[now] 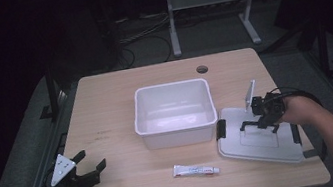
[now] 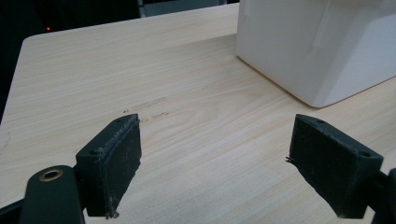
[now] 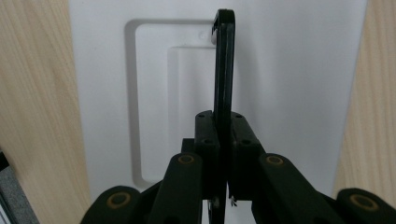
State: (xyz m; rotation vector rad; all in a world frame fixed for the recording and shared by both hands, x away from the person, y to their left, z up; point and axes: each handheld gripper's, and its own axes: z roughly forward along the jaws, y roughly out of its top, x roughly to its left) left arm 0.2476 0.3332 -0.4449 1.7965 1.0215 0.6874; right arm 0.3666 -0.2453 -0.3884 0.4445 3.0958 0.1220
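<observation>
Right gripper (image 1: 259, 123) pinching the lid (image 1: 257, 137) handle (image 3: 223, 70), left gripper (image 1: 90, 168) spread near-left, tub (image 1: 175, 114) centre, tube (image 1: 196, 170) near.

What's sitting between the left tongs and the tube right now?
Nothing: in the high view, only bare tabletop lies between the open left tongs and the tube. The white bin stands farther back, off that line.

Three cameras covered one counter (image 1: 105, 103).
The high view looked forward and down from above the near edge. The left gripper view skimmed low toward the white bin (image 2: 317, 46), also seen from above; the right gripper view stared close at the lid (image 3: 289, 70).
</observation>
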